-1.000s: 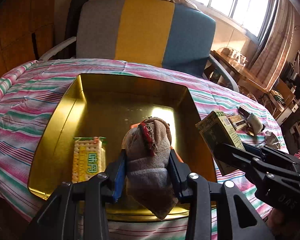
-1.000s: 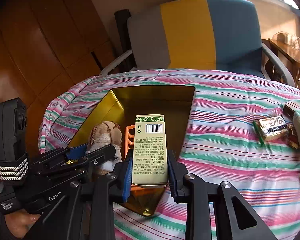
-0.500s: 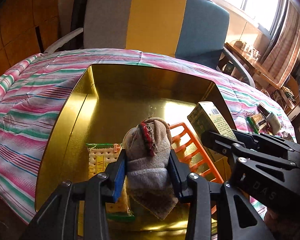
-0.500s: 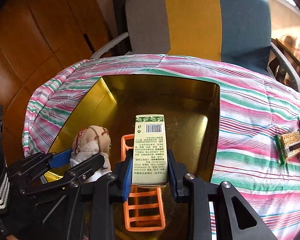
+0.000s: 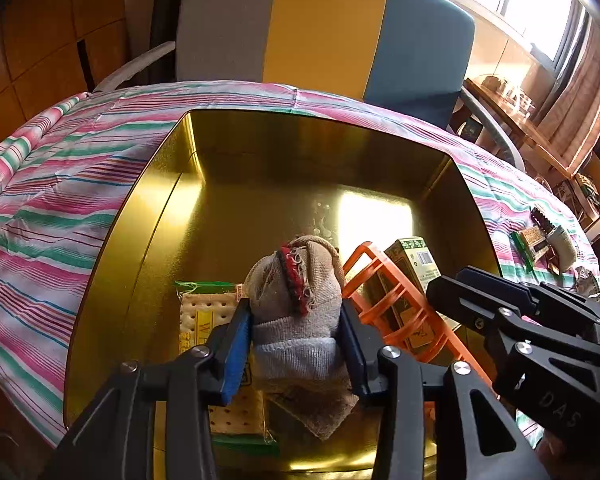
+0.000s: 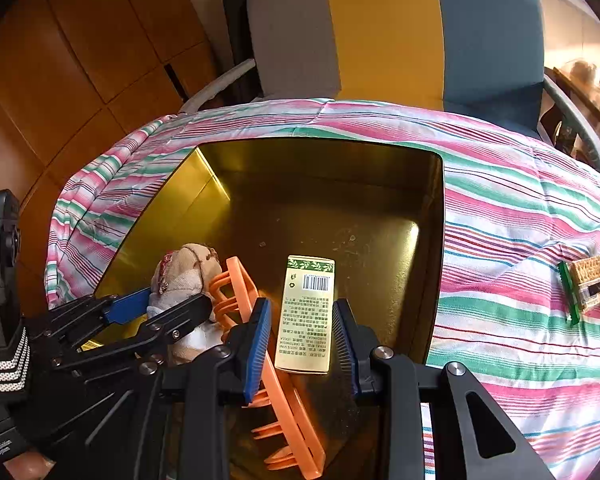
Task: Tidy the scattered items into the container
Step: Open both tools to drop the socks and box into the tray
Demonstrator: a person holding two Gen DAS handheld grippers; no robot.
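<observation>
A gold tin (image 5: 148,208) stands on the striped tablecloth. My left gripper (image 5: 294,304) hangs low inside it with a grey sock (image 5: 296,320) between its blue pads. Its jaws are opening, and the sock still fills the gap and touches both pads. My right gripper (image 6: 301,302) is beside it over the tin (image 6: 436,240). Its jaws are opening too. The green box (image 6: 306,316) stands between them with slim gaps at the pads, resting against an orange rack (image 6: 260,320). A cracker packet (image 5: 204,312) lies on the tin floor under the sock.
Loose items lie on the cloth to the right of the tin: a cracker packet (image 6: 588,280) and a small sock (image 5: 562,240). A grey, yellow and blue chair (image 5: 324,28) stands behind the table. Wooden panels fill the left background.
Both grippers have gone forward and down into the tin. The right pads have come off the green box, which has sunk toward the orange rack. The left jaws stand slightly wider.
</observation>
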